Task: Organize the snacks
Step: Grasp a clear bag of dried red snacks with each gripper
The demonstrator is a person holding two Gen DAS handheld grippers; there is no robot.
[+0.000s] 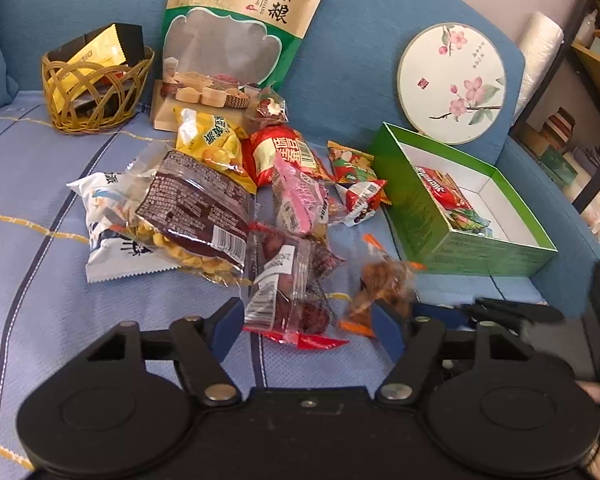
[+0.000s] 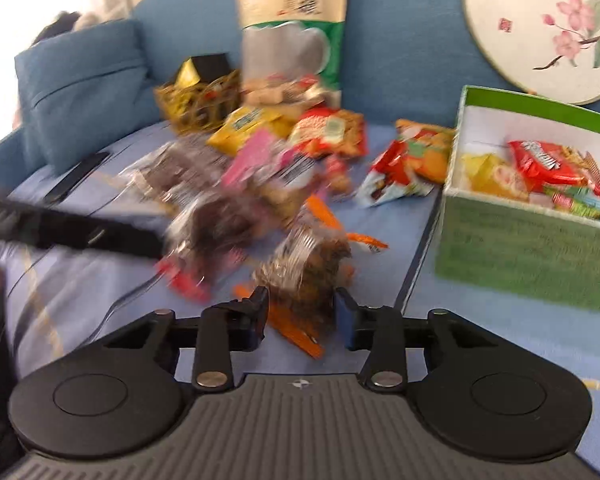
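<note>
A heap of snack packs (image 1: 220,200) lies on the blue striped sofa seat (image 1: 40,280). My left gripper (image 1: 310,324) stands open around a clear pack of red dates (image 1: 292,292), and its pads do not press it. My right gripper (image 2: 302,310) is shut on a clear pack of brown snacks with orange ends (image 2: 308,264), which stands upright at the right in the left wrist view (image 1: 384,284). To the right is a green box (image 1: 460,248) (image 2: 532,248) with a white inside, holding red and yellow packs (image 2: 540,164).
A wicker basket (image 1: 96,92) with gold and black packs sits at the back left. A tall grain bag (image 1: 236,40) and a round flowered fan (image 1: 452,80) lean on the sofa back. A blue cushion (image 2: 80,92) lies far left; a shelf (image 1: 580,120) stands beyond the sofa's right end.
</note>
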